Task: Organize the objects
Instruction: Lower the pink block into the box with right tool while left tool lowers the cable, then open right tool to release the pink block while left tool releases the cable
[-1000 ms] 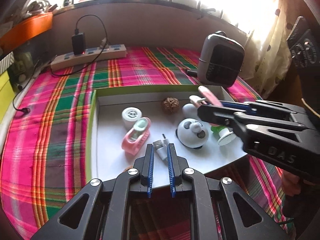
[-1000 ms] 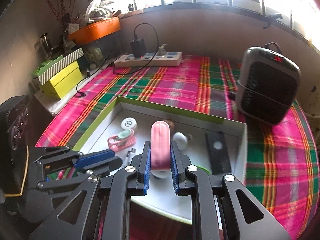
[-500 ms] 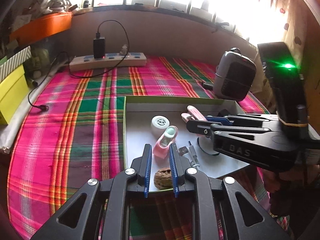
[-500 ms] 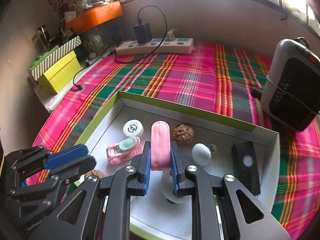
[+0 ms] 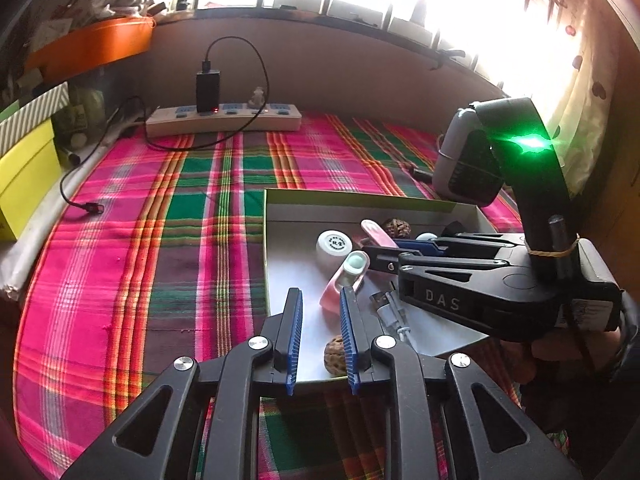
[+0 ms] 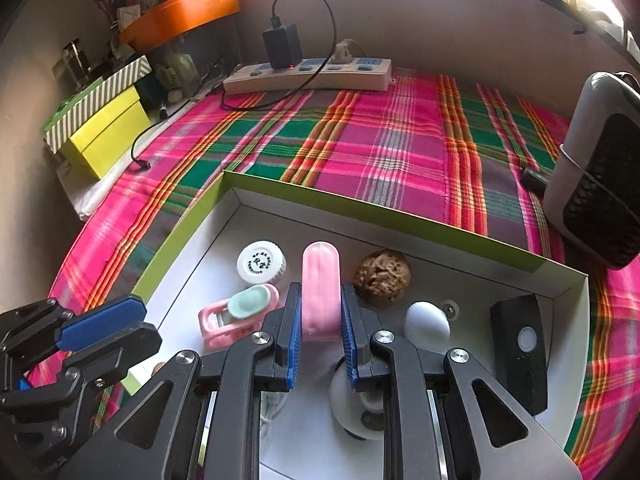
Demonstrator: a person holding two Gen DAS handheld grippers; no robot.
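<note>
A green-rimmed white tray (image 6: 384,210) (image 5: 360,196) sits on the plaid cloth. In it lie a white round cap (image 6: 261,262), a pink clip with a mint pad (image 6: 240,312), a walnut (image 6: 383,274), a white egg shape (image 6: 426,322), a black block (image 6: 520,344) and a USB plug (image 5: 390,308). My right gripper (image 6: 320,304) is shut on a pink capsule case (image 6: 320,286) above the tray; it also shows in the left wrist view (image 5: 378,236). My left gripper (image 5: 320,312) is open and empty over the tray's near left corner, with a second walnut (image 5: 336,354) by its right finger.
A grey heater (image 6: 596,184) stands at the right. A power strip with a black charger (image 6: 308,74) lies along the back wall. Yellow and striped boxes (image 6: 100,120) and an orange tray (image 6: 180,14) stand at the back left. A loose cable end (image 5: 90,208) lies on the cloth.
My left gripper has swung left and drawn back towards the tray's near left corner, and its jaws have opened wider. My right gripper has moved lower into the tray with the pink case still held.
</note>
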